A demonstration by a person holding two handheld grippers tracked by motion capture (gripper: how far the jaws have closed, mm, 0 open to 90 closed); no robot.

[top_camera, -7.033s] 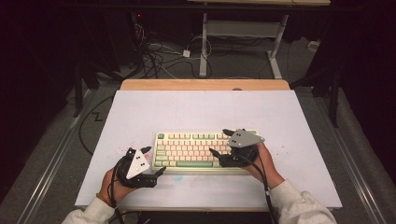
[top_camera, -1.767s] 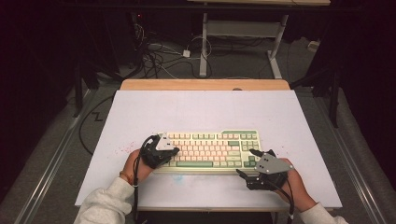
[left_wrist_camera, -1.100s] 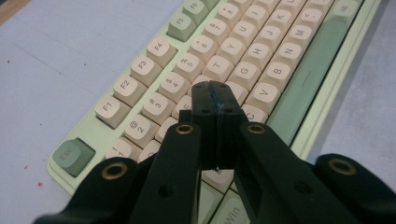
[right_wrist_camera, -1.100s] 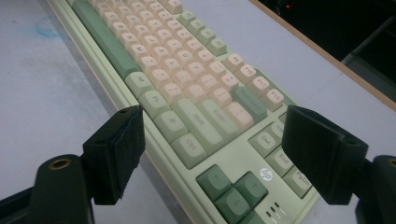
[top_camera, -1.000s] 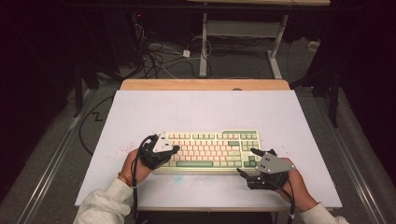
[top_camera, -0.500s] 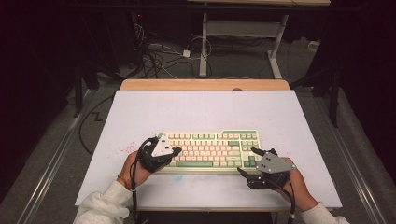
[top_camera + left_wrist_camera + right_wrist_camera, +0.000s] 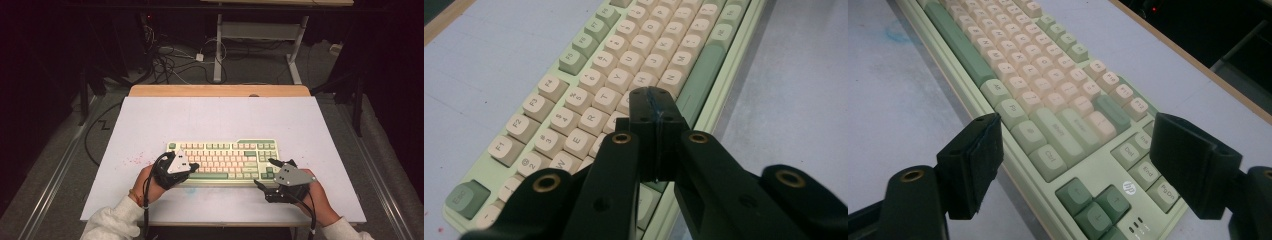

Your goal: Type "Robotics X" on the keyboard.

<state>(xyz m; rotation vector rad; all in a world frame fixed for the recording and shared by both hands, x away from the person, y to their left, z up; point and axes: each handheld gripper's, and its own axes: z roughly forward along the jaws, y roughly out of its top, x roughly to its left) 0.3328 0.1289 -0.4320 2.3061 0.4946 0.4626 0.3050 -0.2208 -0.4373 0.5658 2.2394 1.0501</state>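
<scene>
A pale green keyboard (image 7: 225,155) with cream and green keys lies on the white table top (image 7: 220,117), near the front. My left gripper (image 7: 191,167) is shut with nothing in it. Its tip rests over the left half of the keys. In the left gripper view the joined jaws of the left gripper (image 7: 655,102) cover the lower letter rows of the keyboard (image 7: 589,75), beside the space bar; whether they press a key I cannot tell. My right gripper (image 7: 266,174) is open at the keyboard's right front corner. The right gripper (image 7: 1083,155) straddles the keyboard (image 7: 1048,75) there without touching it.
A wooden strip (image 7: 220,91) borders the table's far edge. Cables (image 7: 170,57) and a desk frame (image 7: 260,35) lie on the floor beyond. Red specks (image 7: 132,161) mark the table left of the keyboard. Bare table surface surrounds the keyboard.
Over the last second the left gripper has edged slightly toward the front over the keys; the right has stayed put. Seven seconds ago the left was off the keyboard and the right was on it.
</scene>
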